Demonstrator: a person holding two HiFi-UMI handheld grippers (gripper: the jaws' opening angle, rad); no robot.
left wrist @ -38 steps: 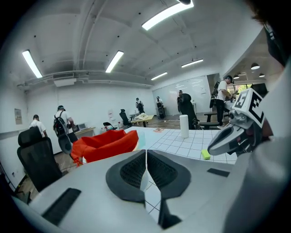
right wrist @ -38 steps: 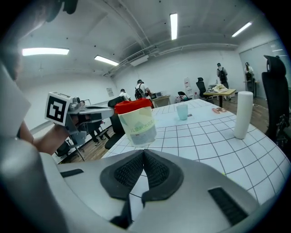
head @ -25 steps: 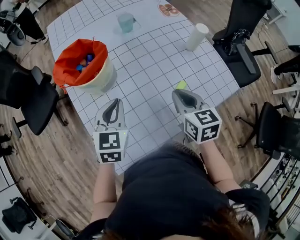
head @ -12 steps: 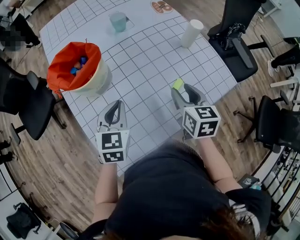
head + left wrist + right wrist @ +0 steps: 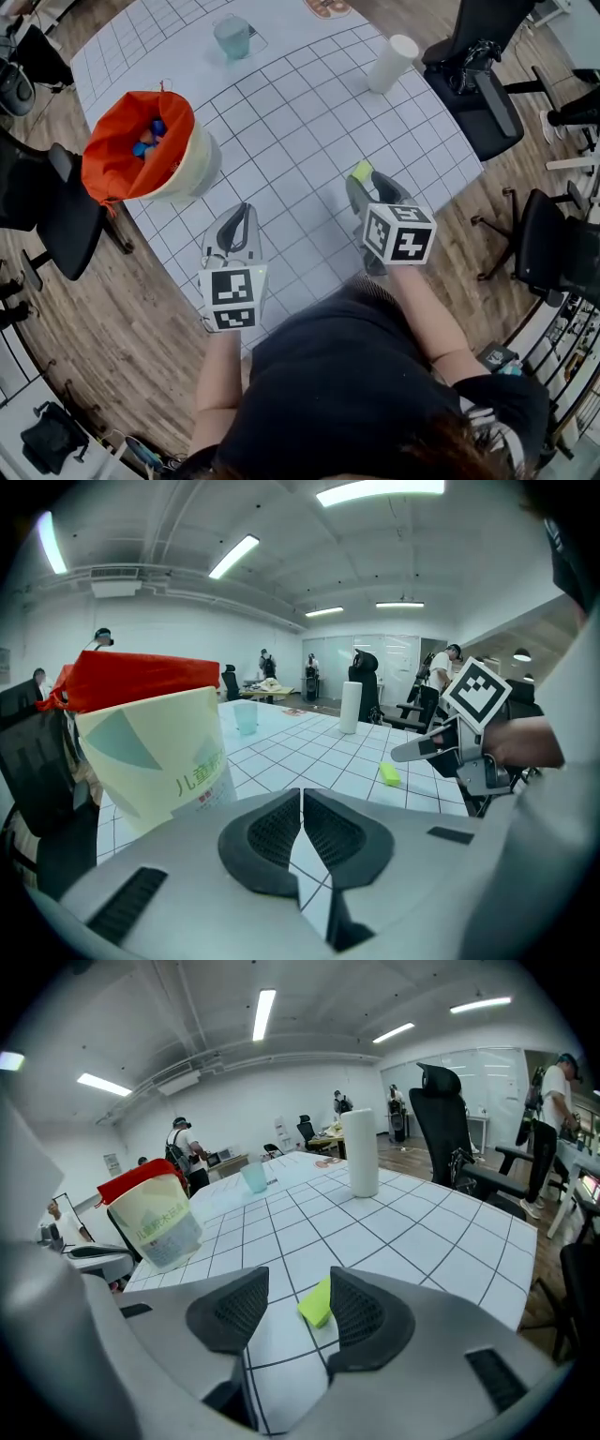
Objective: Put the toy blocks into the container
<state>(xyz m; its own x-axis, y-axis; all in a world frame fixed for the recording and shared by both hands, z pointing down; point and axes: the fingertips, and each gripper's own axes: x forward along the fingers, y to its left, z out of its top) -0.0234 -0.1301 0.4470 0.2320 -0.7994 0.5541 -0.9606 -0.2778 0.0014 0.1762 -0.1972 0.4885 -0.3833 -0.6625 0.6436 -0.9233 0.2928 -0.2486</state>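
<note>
Two tools at work: both are low over the near edge of the counter (image 5: 300, 122), closer to the person than the container (image 5: 192, 159).
Left gripper (image 5: 302, 794): jaws closed together with nothing between them; it is near the container, on the person's side of it.
Right gripper (image 5: 298, 1283): jaws opening and already wide, well apart from the container, across the counter from it.
Yellow-green block (image 5: 317, 1303): lies flat on the counter between the right jaws, nearer the right-hand one; the pads do not look pressed on it.
Step in hand: most likely lining up to pick this block.
Doing it well: shift so the block sits midway between the pads, drop the tips to the counter, close on its flat sides, then lift clear before crossing to the container's open mouth.
Container: pale tub with an orange liner folded over its rim; blue and orange blocks (image 5: 145, 141) already inside.
Writing: green characters on the tub start with "儿童"; the rest is unreadable. The marker cubes carry only black-and-white squares.
Beyond the container: teal cup (image 5: 232, 37); white roll (image 5: 392, 64) far off to its right.
</note>
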